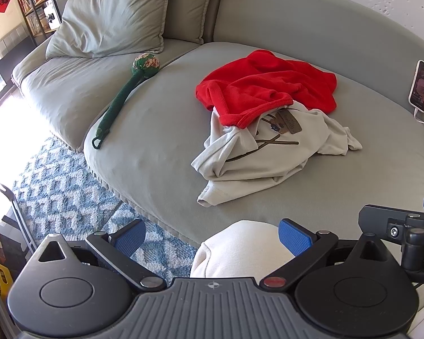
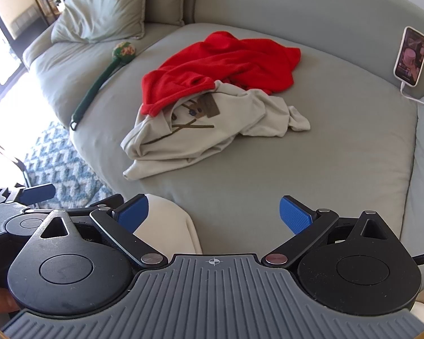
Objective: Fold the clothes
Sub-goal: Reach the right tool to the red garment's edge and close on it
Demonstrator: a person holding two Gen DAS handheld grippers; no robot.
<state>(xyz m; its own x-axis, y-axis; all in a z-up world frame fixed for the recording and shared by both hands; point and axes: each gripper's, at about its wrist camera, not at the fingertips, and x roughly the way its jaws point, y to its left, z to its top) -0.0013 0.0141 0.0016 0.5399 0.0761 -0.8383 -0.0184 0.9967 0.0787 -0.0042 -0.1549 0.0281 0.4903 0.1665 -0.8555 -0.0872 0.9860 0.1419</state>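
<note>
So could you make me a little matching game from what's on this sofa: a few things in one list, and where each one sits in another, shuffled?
Things:
1. red garment
2. pale grey shirt
3. phone
4. green massage stick

Places:
A. propped upright against the backrest, cable plugged in
B. crumpled on top of the pile
C. along the seam between two cushions
D. underneath, with a printed front showing

Pairs: 1-B, 2-D, 3-A, 4-C

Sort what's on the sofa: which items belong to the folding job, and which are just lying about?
For the job:
- red garment, lying on top
- white T-shirt, crumpled, partly under it

Lying about:
- green massage stick
- phone, propped up, cable plugged in
- cushion
- patterned rug
</note>
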